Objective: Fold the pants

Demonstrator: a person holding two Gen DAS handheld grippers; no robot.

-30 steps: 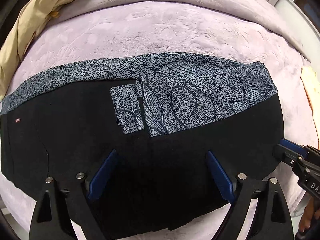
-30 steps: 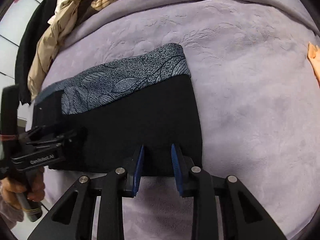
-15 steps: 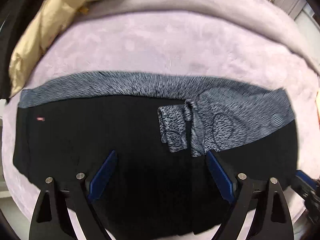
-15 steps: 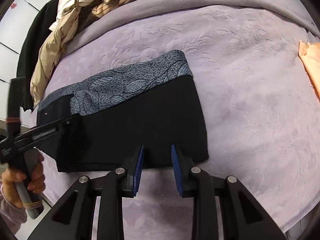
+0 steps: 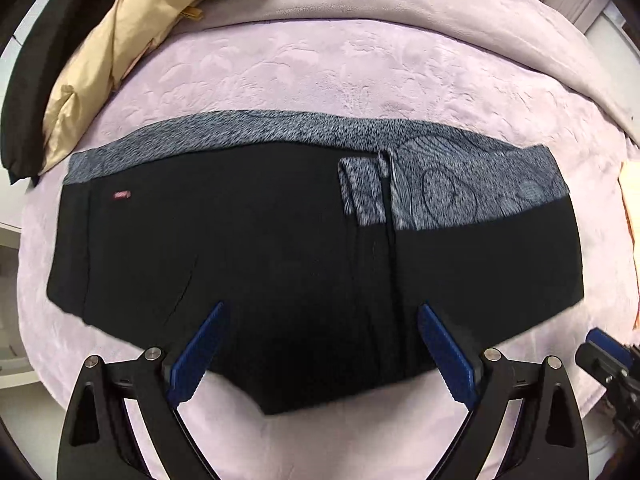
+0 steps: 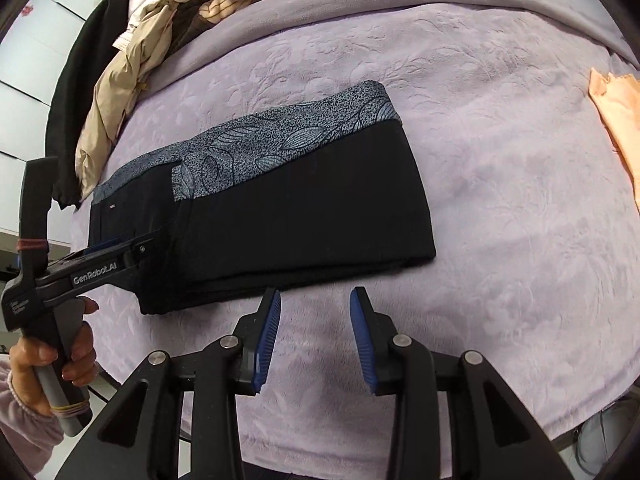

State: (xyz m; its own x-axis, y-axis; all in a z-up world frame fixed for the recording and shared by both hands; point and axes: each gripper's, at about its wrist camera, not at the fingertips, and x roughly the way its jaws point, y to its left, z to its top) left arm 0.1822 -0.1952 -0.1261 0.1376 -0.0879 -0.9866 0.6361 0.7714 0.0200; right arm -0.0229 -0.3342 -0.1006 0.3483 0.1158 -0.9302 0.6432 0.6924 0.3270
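The pants (image 5: 280, 264) lie folded into a flat black block on the lilac blanket (image 5: 320, 68) that covers the bed. A grey band with a leaf print runs along their far edge, and a small red tag sits near the left end in the left wrist view. One printed flap is folded over onto the black cloth near the middle.

The left claw (image 5: 320, 344) hangs above the near edge of the pants, pointing down at them. Its jaws are opening and stand wide, with only the cloth below them and nothing pinched; the blue pads (image 5: 198, 350) are clear of the fabric as far as the blurred view lets me judge.

The right claw (image 6: 316, 336) is off the near edge of the pants, over bare blanket. Its jaws are opening too, at a middling gap, and nothing is between them.

In the right wrist view a hand (image 6: 52, 364) in a pale sleeve grips the handle of the left tool at the left side, over the end of the pants.

A heap of clothes (image 6: 168, 28), beige, black and striped, lies at the far left of the bed. An orange cloth (image 6: 616, 120) lies at the right edge, well apart from the pants.
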